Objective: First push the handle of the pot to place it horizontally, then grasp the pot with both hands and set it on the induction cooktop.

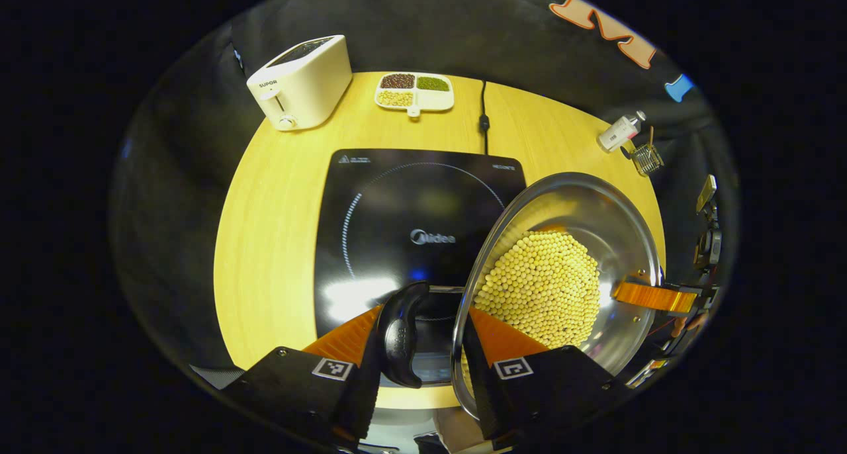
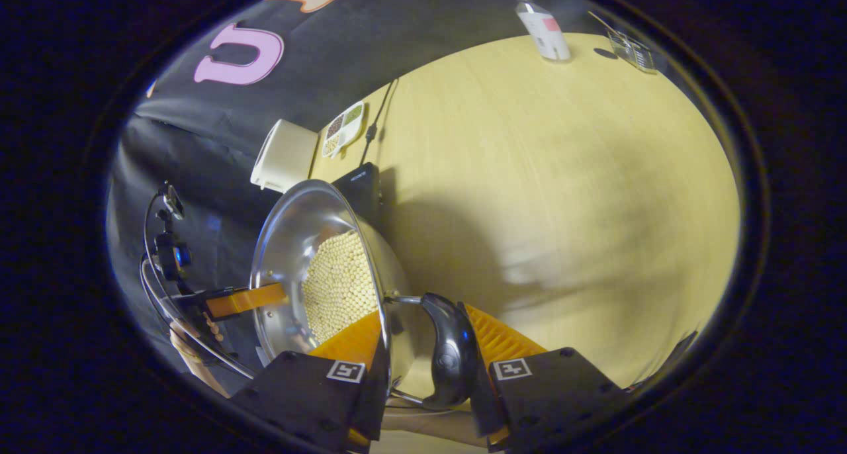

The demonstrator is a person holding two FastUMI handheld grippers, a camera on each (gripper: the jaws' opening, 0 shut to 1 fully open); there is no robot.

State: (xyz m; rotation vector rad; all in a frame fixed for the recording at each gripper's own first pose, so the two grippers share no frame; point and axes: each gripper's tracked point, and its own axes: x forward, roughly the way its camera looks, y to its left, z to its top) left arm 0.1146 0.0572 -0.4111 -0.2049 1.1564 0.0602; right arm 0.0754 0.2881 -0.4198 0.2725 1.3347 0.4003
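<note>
Gripping each side handle with both sets of jaws closed, I hold the pot [image 1: 562, 275] of beans level above the induction cooktop [image 1: 410, 229] so nothing spills.

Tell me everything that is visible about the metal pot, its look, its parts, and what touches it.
The pot is a shiny steel vessel with a wide round rim, partly filled with pale yellow beans. It has black curved side handles joined by metal brackets. The left gripper has one finger inside the rim and one outside the handle; the right gripper grips the opposite side likewise. The pot looks tilted in both views and sits partly over the black induction cooktop on the wooden table.
</note>
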